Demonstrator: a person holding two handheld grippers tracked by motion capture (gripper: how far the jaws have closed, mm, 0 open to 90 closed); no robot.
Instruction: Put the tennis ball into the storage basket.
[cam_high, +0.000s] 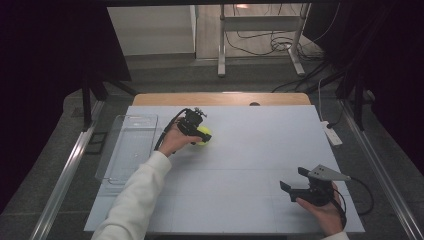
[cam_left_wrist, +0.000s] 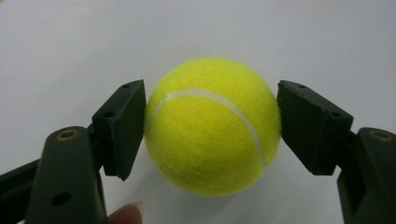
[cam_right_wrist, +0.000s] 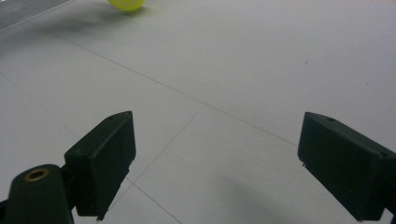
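High view: a pale grey table top (cam_high: 240, 165) seen from above, with a person's two forearms entering from the bottom edge.
Left gripper (cam_high: 199, 134): black, two-jawed, held in the hand of a white-sleeved arm at the table's left-centre; its jaws are closed on the ball.
Fuzzy yellow-green tennis ball with a white seam (cam_left_wrist: 212, 126): resting on the table surface, left of centre; in the left gripper view both black pads (cam_left_wrist: 122, 123) press against its opposite sides.
Right gripper (cam_high: 294, 181): black, topped by a grey three-cornered plate, held low at the table's near right corner, well apart from the ball; jaws spread wide, with bare table between them.
Clear plastic rectangular tray (cam_high: 116, 165): lying along the table's left edge, near the left forearm.
Right gripper view: the ball sits far off at the top edge.
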